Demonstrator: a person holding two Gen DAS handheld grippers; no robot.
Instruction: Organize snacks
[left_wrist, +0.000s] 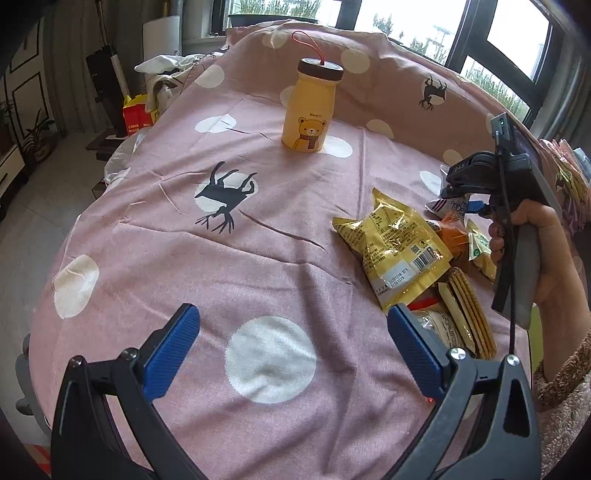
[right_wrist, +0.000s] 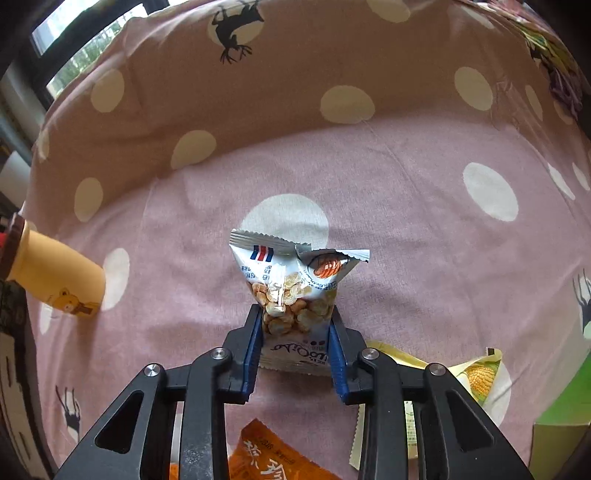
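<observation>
right wrist view: my right tongs (right_wrist: 295, 332) pinch the puffed-snack packet (right_wrist: 295, 291); left tongs (left_wrist: 291, 347) gape, empty. slick foil could slip.

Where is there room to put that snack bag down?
Bare cloth lies between the yellow bear bottle, the open left claw and the snack pile. The pile beside the right claw holding the white bag is crowded.
</observation>
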